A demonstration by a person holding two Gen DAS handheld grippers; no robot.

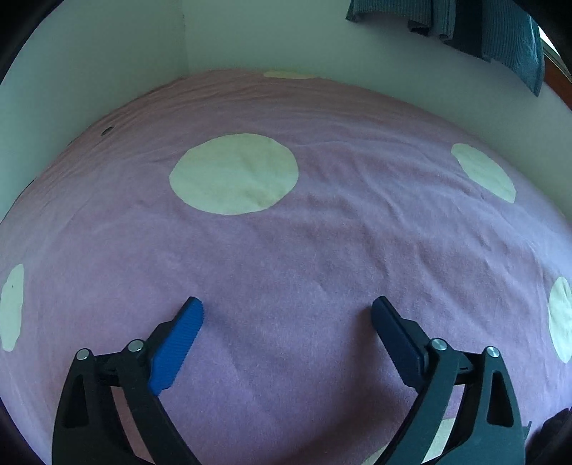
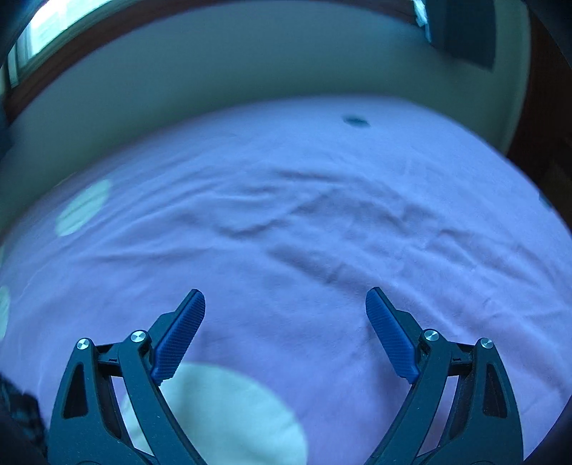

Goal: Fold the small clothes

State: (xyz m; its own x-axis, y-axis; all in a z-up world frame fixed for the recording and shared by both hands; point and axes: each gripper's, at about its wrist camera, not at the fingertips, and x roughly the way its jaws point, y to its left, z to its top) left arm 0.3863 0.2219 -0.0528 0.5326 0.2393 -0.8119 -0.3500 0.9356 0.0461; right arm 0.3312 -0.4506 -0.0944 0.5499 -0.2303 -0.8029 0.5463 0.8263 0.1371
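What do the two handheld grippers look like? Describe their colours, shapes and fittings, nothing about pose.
The left gripper and the right gripper look alike: two black plastic arms each, with elongated cut-out slots, joined by round silver bolts. Each arm ends in a flat, ribbed blue pad that tapers toward the tip. No cables, markings, hands or sleeves show in either view.

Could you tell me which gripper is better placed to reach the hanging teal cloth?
Probably left: left gripper and right gripper are both open and empty, but only the left's view shows the teal cloth.
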